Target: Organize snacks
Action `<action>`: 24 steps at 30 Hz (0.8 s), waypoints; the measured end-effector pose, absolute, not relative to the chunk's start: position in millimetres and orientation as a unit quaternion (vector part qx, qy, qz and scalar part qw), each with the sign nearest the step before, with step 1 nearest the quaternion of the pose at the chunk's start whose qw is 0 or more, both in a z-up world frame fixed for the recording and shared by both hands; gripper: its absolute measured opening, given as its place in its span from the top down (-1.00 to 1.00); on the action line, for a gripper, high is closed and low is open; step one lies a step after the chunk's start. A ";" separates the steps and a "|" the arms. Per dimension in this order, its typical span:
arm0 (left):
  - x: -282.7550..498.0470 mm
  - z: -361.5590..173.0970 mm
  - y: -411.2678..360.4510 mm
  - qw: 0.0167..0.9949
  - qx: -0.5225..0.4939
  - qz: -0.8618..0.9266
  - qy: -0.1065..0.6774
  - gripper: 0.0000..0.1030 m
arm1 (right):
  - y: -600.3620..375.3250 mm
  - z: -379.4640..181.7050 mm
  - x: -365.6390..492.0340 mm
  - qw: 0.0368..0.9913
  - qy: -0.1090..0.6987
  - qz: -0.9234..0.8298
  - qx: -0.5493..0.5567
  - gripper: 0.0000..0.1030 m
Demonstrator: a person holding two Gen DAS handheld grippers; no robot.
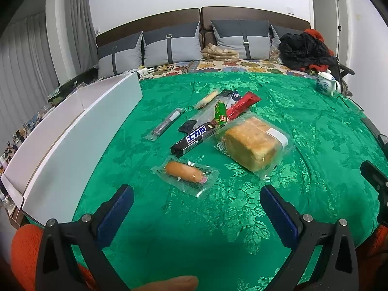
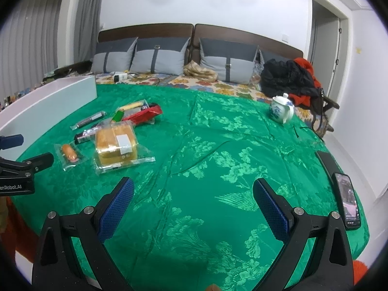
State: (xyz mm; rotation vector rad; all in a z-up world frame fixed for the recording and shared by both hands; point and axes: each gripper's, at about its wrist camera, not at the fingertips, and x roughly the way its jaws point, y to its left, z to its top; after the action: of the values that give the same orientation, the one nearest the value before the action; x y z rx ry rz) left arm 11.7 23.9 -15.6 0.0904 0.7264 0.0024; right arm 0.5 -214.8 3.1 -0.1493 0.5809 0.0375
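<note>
Left wrist view: wrapped sausage (image 1: 184, 172) just ahead of left gripper (image 1: 196, 206), lying crosswise; both jaws released, right gripper (image 2: 192, 202) farther.

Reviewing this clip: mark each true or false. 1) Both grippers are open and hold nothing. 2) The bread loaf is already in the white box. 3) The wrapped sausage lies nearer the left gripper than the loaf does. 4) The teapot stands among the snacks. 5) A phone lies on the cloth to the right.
1) True: the left gripper and right gripper are both open over bare green cloth.
2) False: the bread loaf lies on the cloth; the white box sits to the left.
3) True: the sausage is closest.
4) False: the teapot stands alone at the far right.
5) True: the phone lies near the cloth's right edge.
</note>
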 end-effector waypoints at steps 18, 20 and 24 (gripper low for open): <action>14.7 -18.3 37.6 0.932 0.033 0.009 0.360 -0.99 | -211.1 0.8 -0.6 0.955 0.284 0.017 -0.085 -0.94; 14.9 -18.7 38.5 0.932 0.033 0.009 0.361 -0.99 | -210.9 0.6 0.0 0.955 0.285 0.016 -0.084 -0.94; 14.8 -20.5 37.9 0.931 0.036 0.009 0.363 -0.99 | -211.6 0.2 1.0 0.955 0.287 0.016 -0.080 -0.94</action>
State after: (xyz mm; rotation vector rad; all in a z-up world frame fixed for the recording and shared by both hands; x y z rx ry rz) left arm 14.8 37.9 -20.5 0.0733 0.7428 0.0178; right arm 1.0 -211.6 0.2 -0.1629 0.5820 0.0330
